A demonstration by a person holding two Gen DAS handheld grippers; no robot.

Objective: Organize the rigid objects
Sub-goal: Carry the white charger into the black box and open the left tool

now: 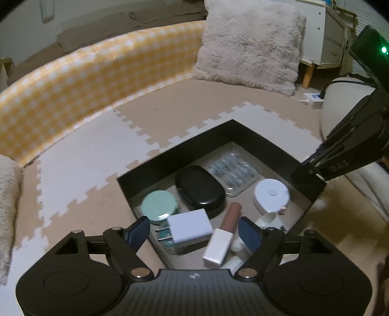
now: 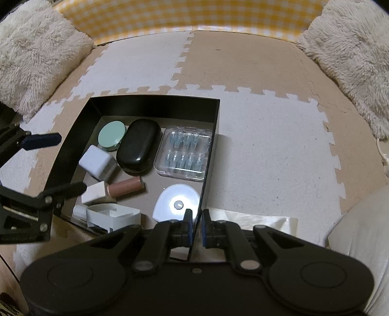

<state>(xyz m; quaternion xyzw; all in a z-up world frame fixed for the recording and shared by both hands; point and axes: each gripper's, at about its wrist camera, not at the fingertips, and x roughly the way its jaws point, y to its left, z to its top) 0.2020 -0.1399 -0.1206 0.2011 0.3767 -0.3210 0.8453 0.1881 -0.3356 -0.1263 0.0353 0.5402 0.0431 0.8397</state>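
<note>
A black open box [image 1: 206, 143] sits on the foam mat. It holds a green round compact [image 1: 159, 203], a black oval case [image 1: 199, 190], a clear blister pack [image 1: 232, 171], a white tape measure [image 1: 271, 195], a white charger [image 1: 188, 227] and a lip gloss tube [image 1: 223, 233]. My left gripper [image 1: 193, 234] hangs open over the box's near corner; the charger and tube lie below its fingers, untouched. My right gripper [image 2: 196, 223] is shut on the thin right wall of the box [image 2: 210, 158]. The left gripper [image 2: 56, 165] shows at the box's left side.
Fluffy cushions [image 2: 36, 56] [image 2: 352, 60] flank a yellow checked barrier [image 2: 189, 17] at the back. A foam puzzle mat [image 2: 267, 136] covers the floor. A white dispenser [image 2: 113, 216] lies in the box's near corner. A cream cloth [image 2: 255, 218] lies beside the box.
</note>
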